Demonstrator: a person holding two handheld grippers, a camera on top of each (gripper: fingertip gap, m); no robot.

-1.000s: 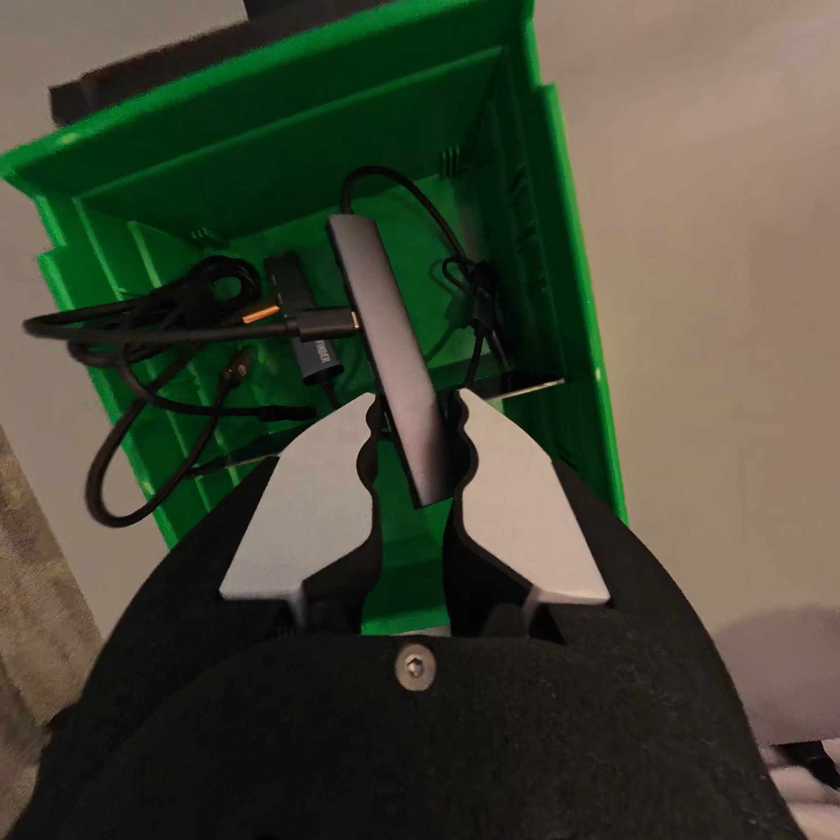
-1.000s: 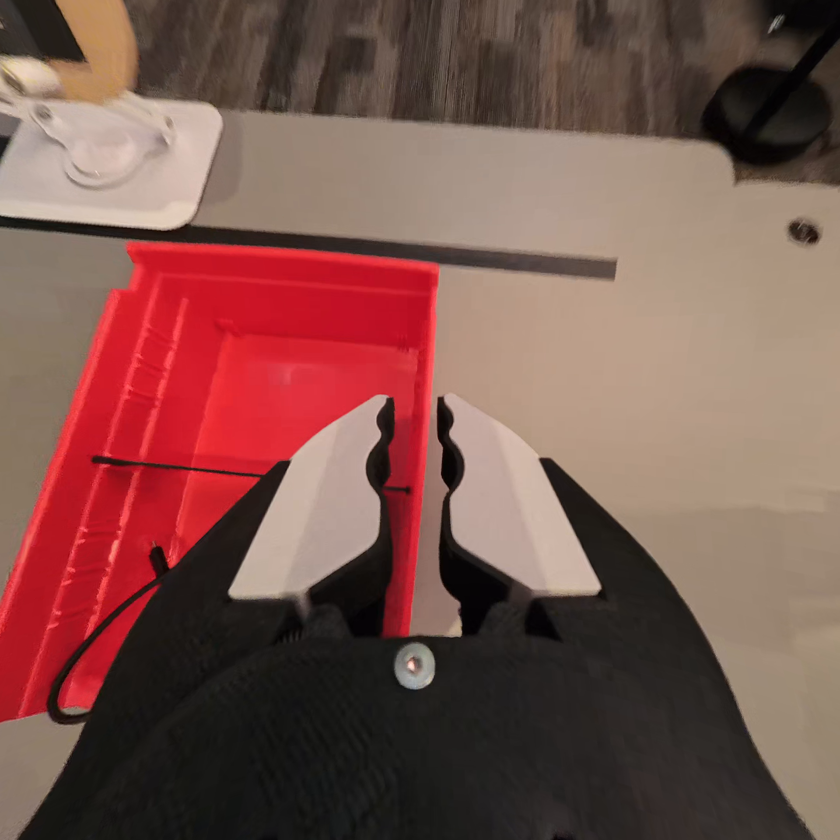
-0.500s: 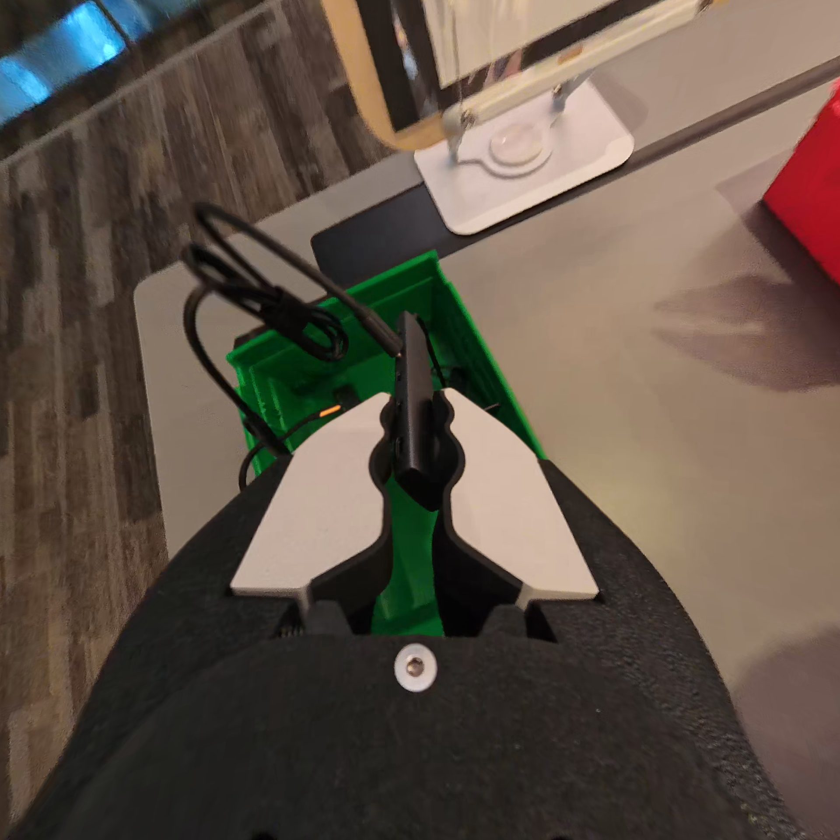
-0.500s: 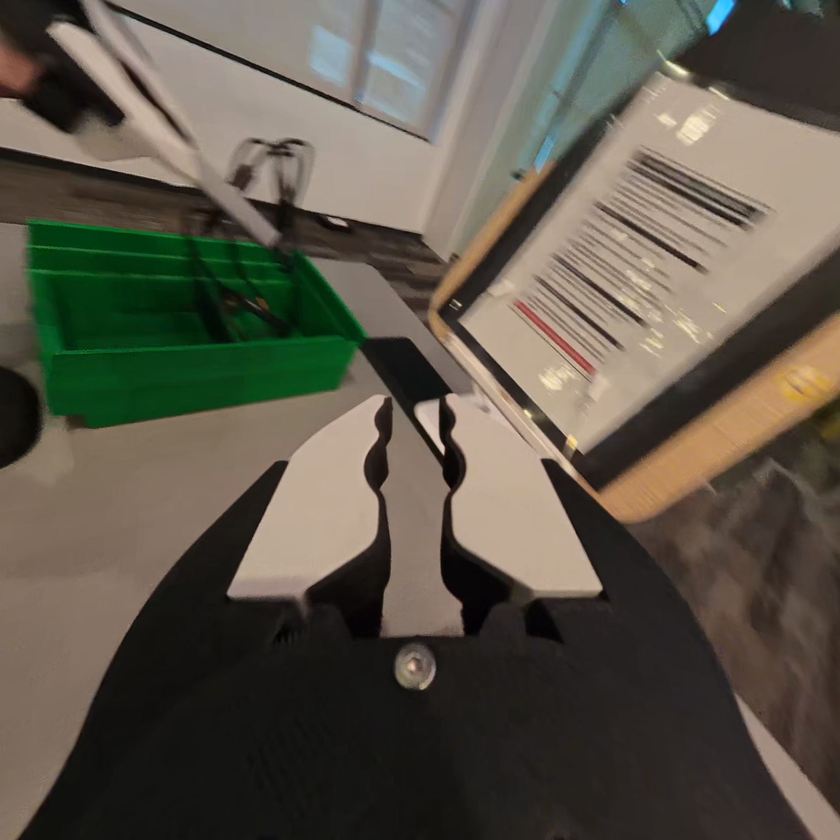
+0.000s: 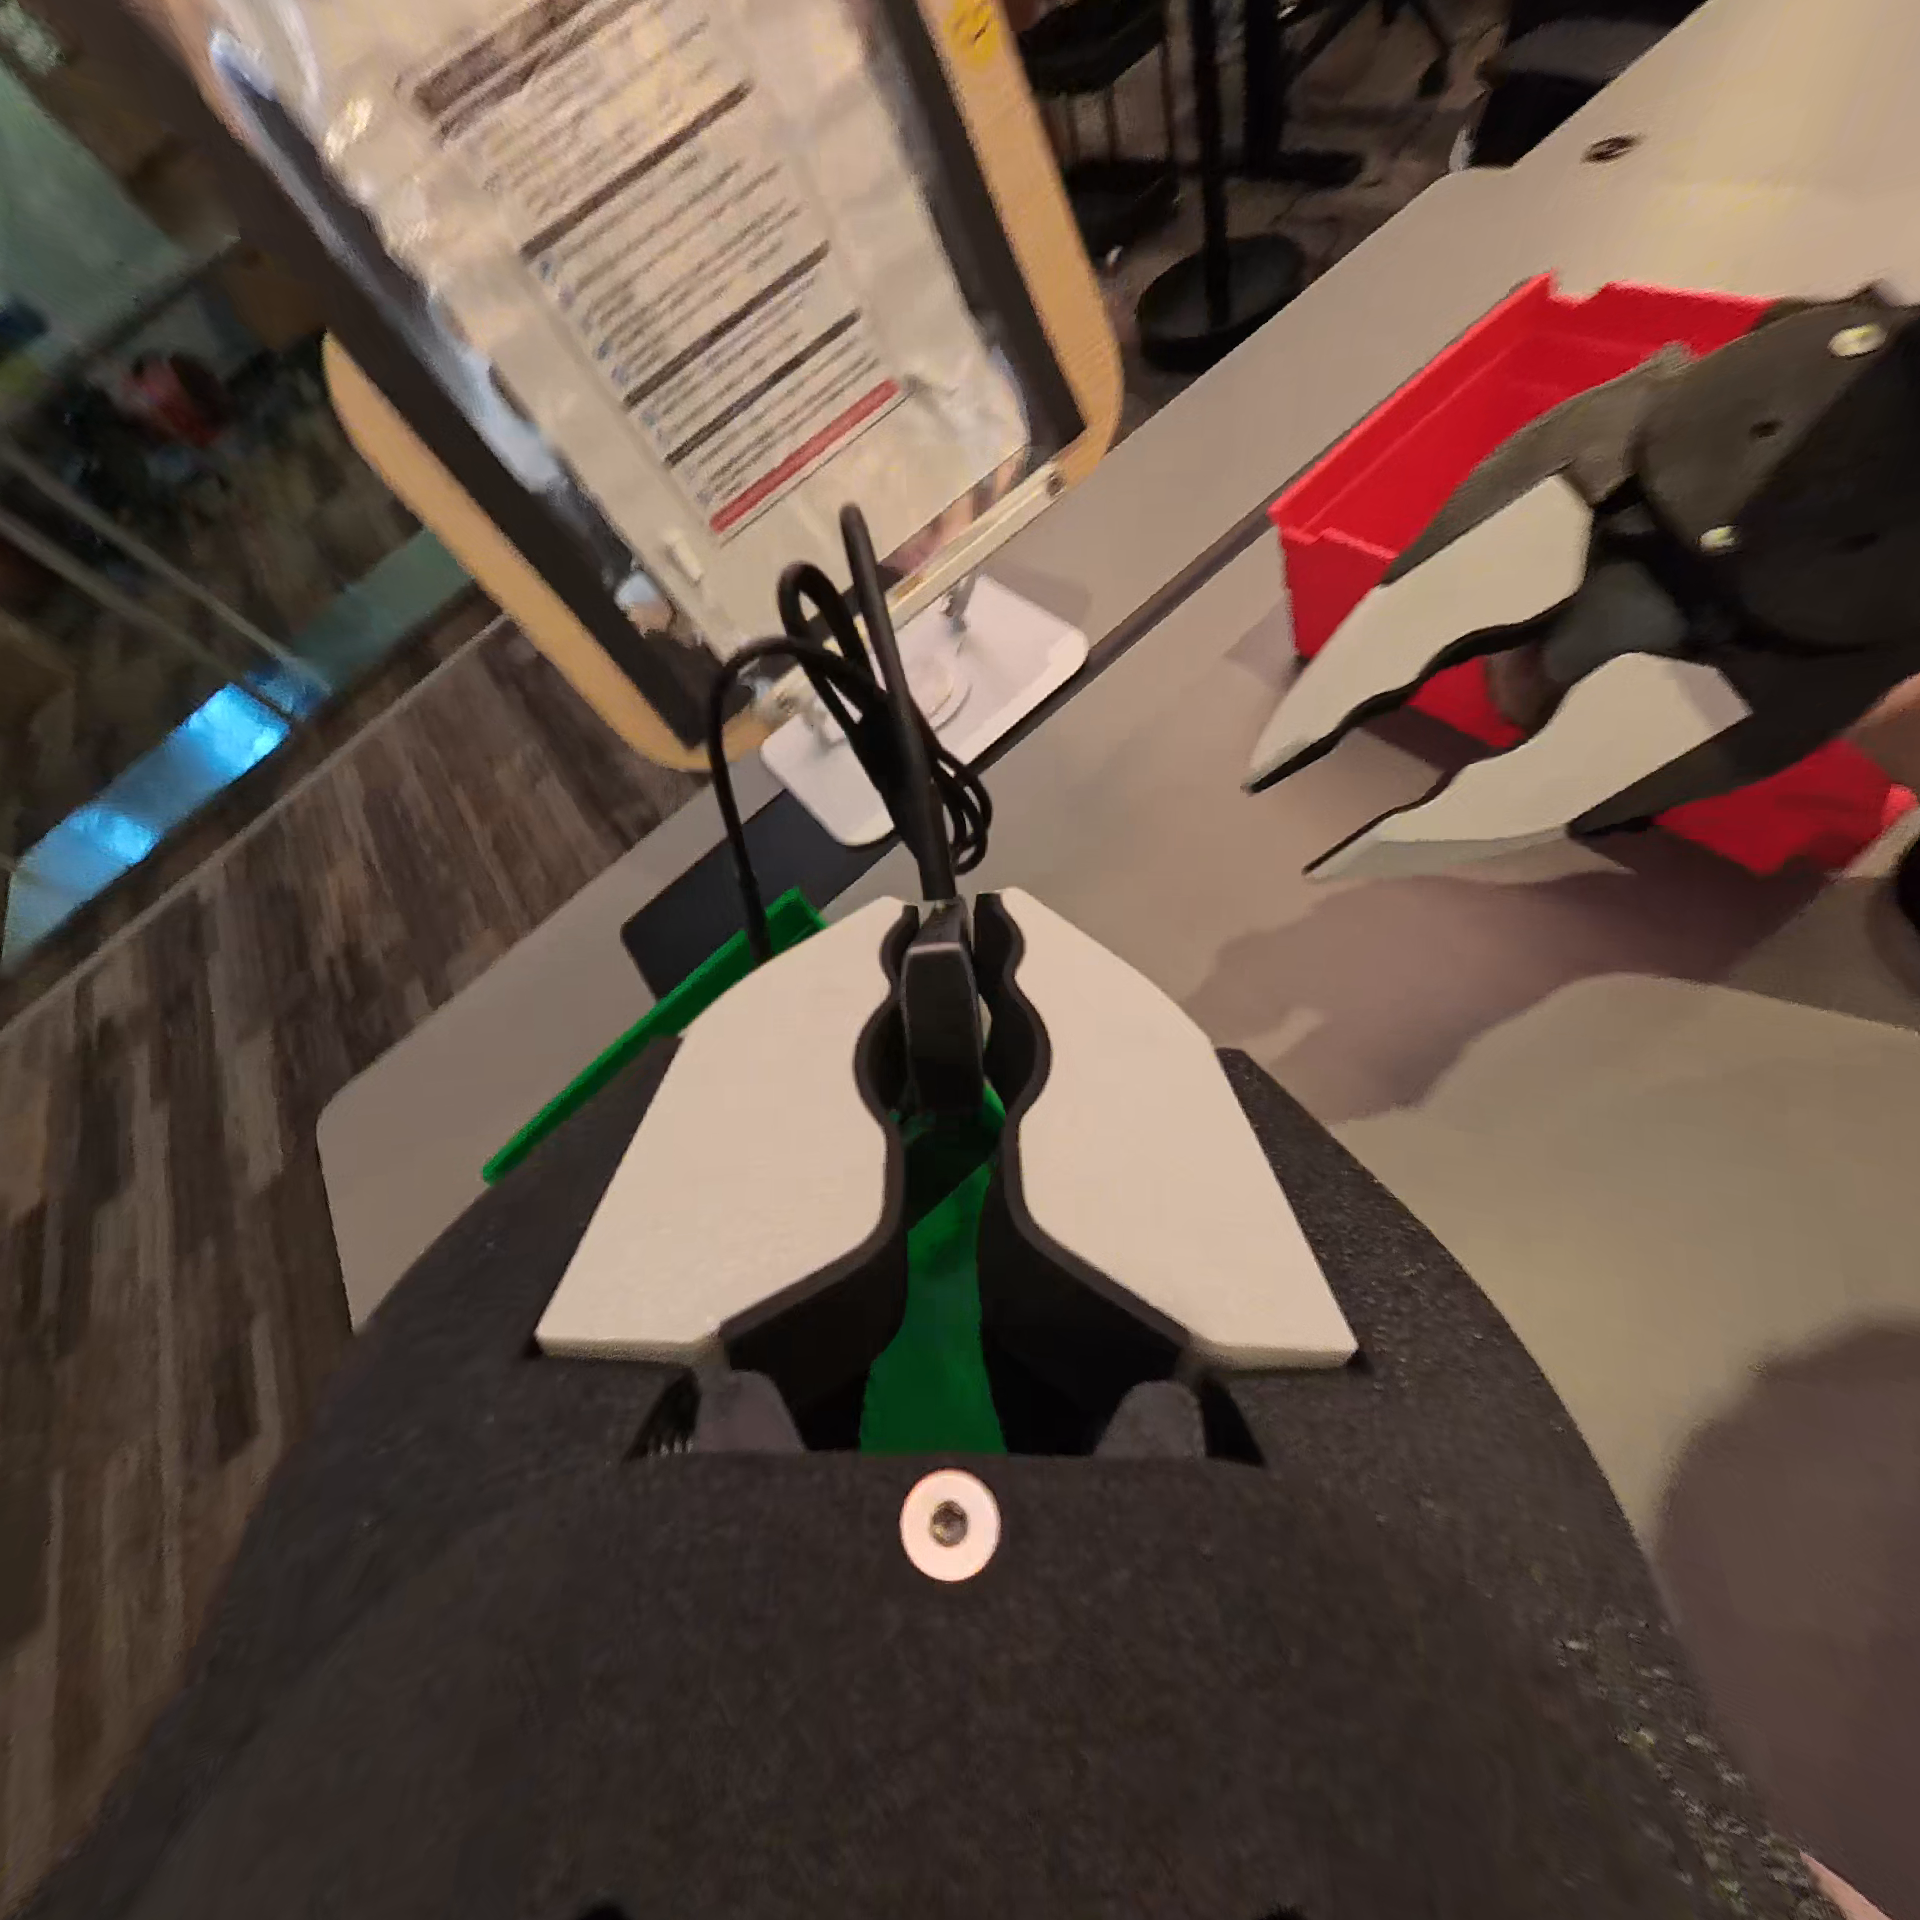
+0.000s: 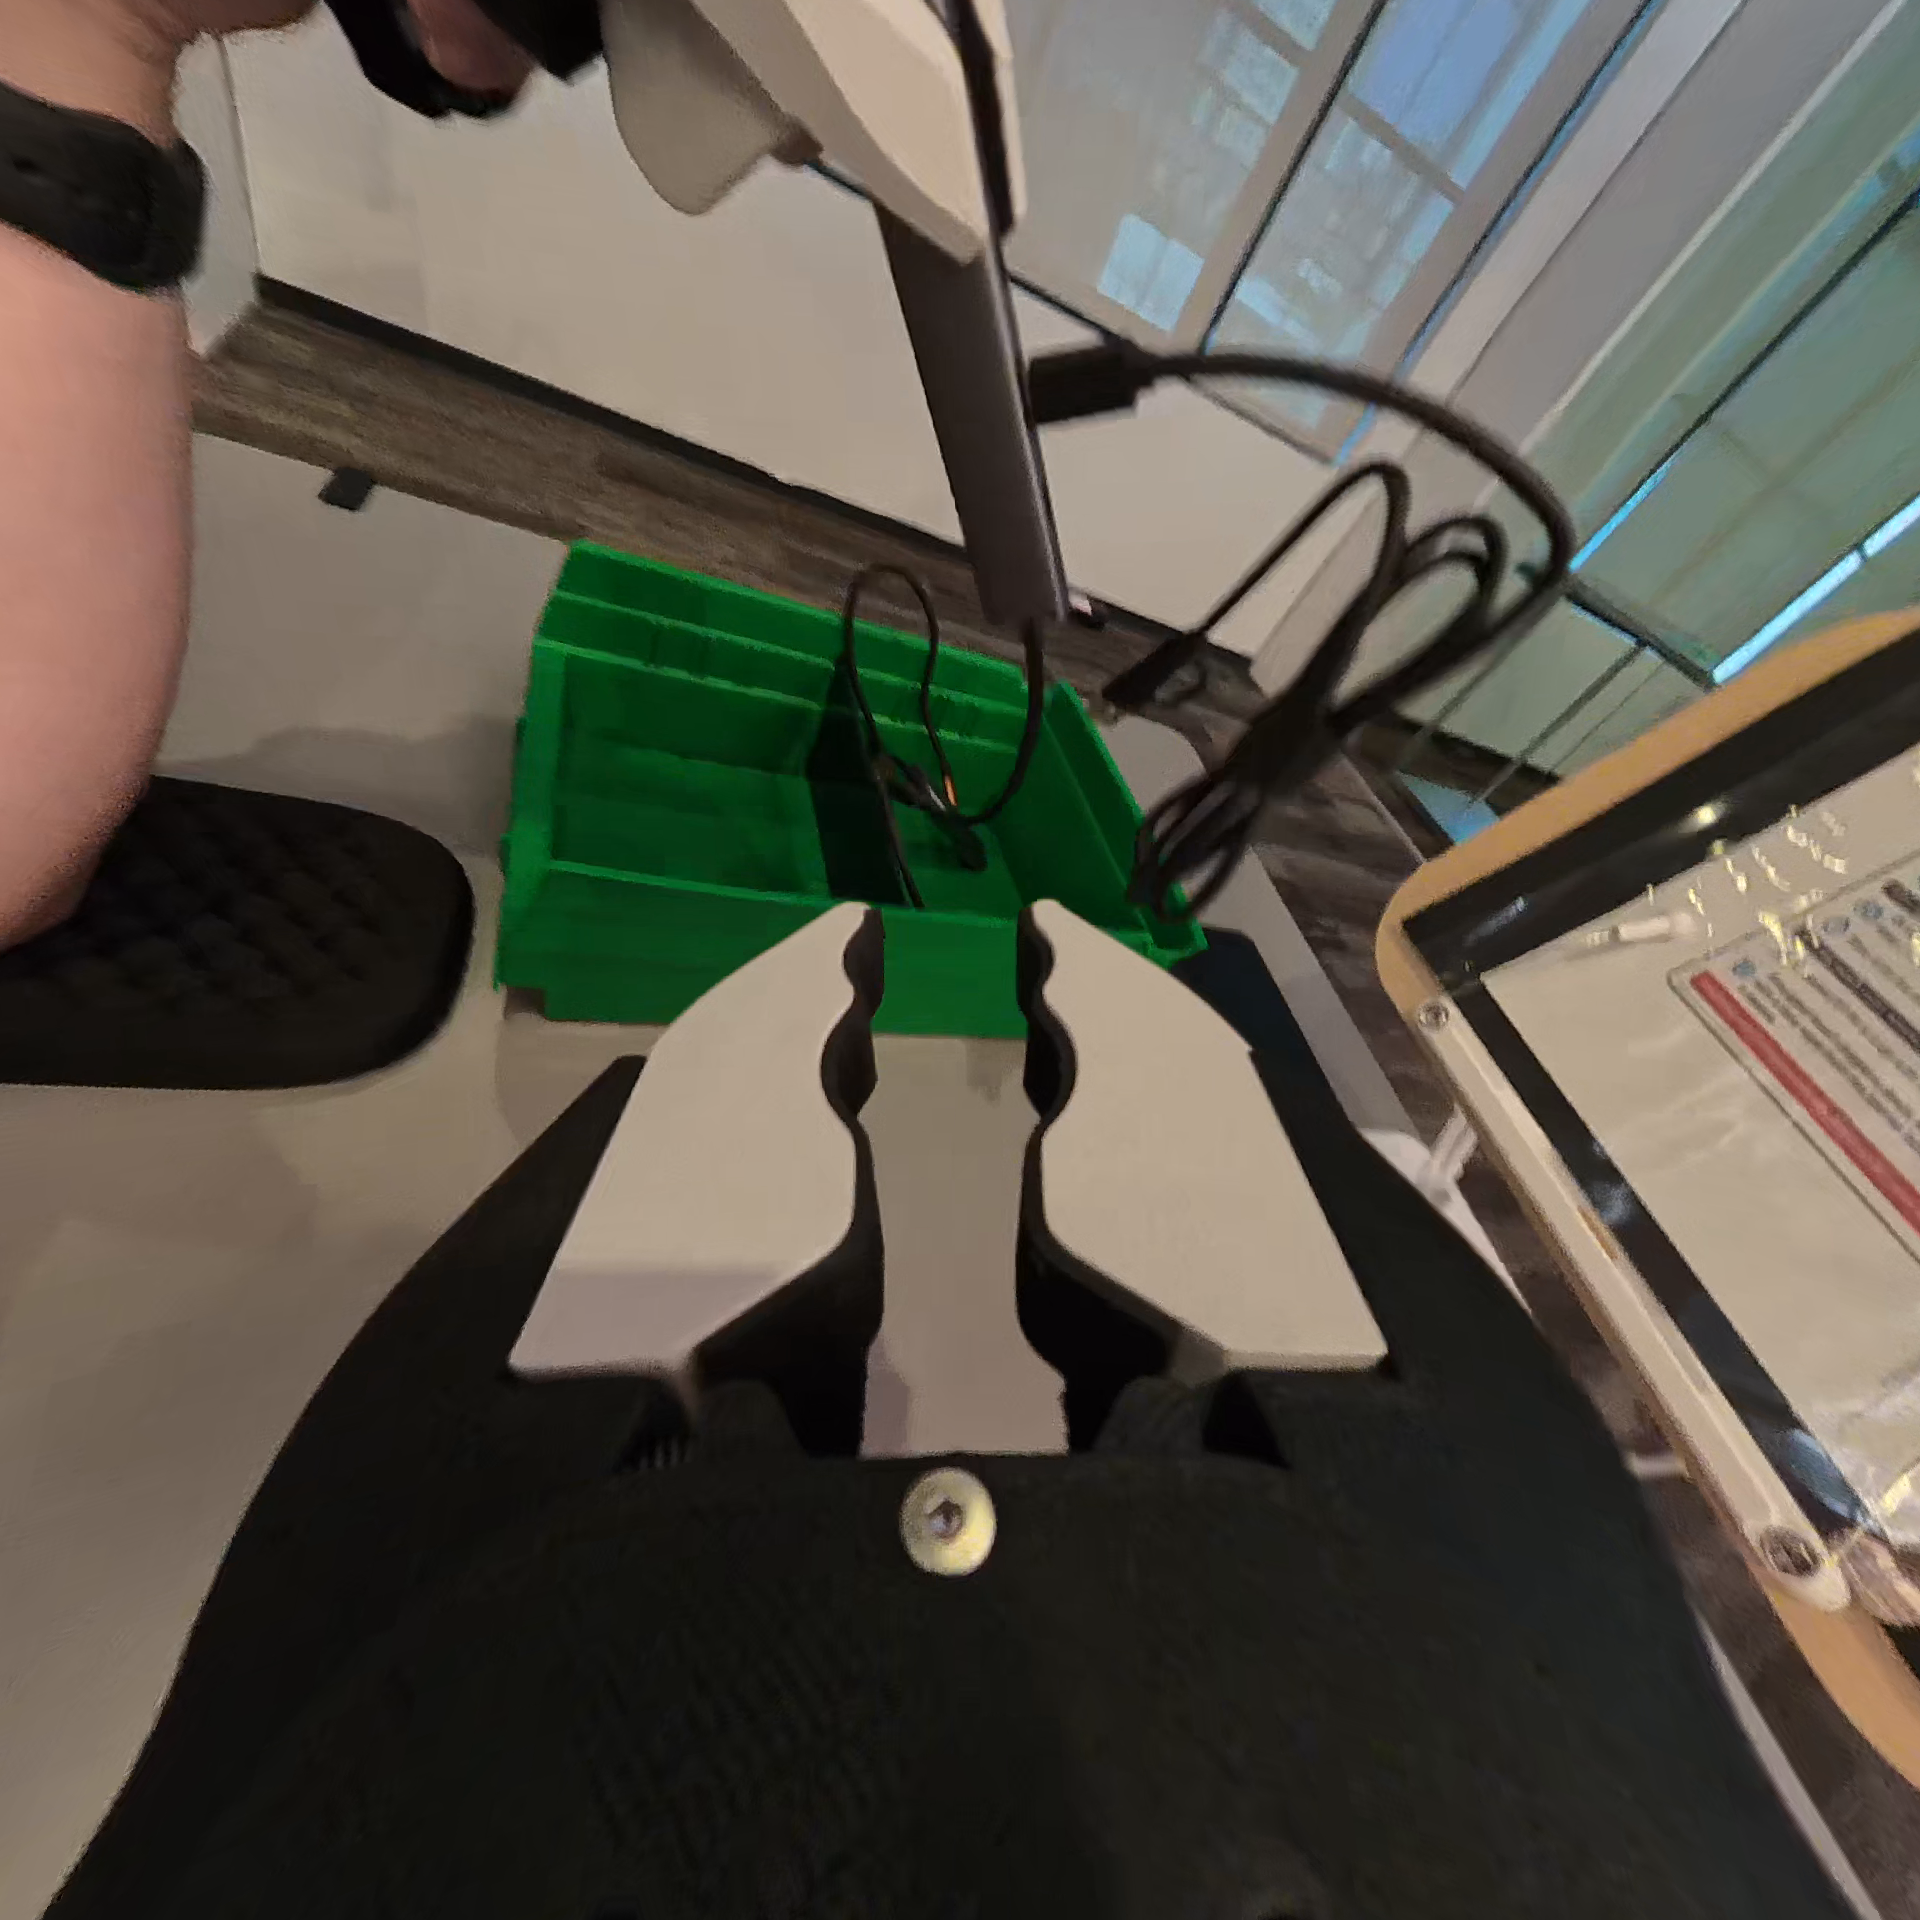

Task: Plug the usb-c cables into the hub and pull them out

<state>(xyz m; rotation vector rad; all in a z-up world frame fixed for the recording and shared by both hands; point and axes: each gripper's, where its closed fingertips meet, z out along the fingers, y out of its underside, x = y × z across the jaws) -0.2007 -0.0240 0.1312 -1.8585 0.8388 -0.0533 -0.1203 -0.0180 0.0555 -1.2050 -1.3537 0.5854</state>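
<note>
While its pale, wavy-edged fingers press in from both sides, the left gripper (image 5: 943, 925) clamps the slim dark-grey hub (image 5: 940, 997) at the centre of the left wrist view, seen end-on there. From the right wrist view the same hub (image 6: 992, 416) reads as a long, flat metallic bar that slants down from the upper middle of the frame, held above the green bin (image 6: 727, 790). One black usb-c cable (image 6: 1351, 488) is plugged into its side and sags in smooth loops toward the right of the frame; a thinner cord (image 6: 1023, 727) trails from the hub's lower end into the bin. This bin is ribbed moulded plastic and sits on the matte grey table (image 6: 312, 1195). At the lower centre, the right gripper (image 6: 948, 925) stands with a clear gap between its fingers and grips nothing. A glossy red bin (image 5: 1455, 416) lies at the upper right of the left wrist view, behind the right gripper (image 5: 1288, 821). A rounded wood-framed sign board (image 5: 727, 312) stands at the table's far edge.
</note>
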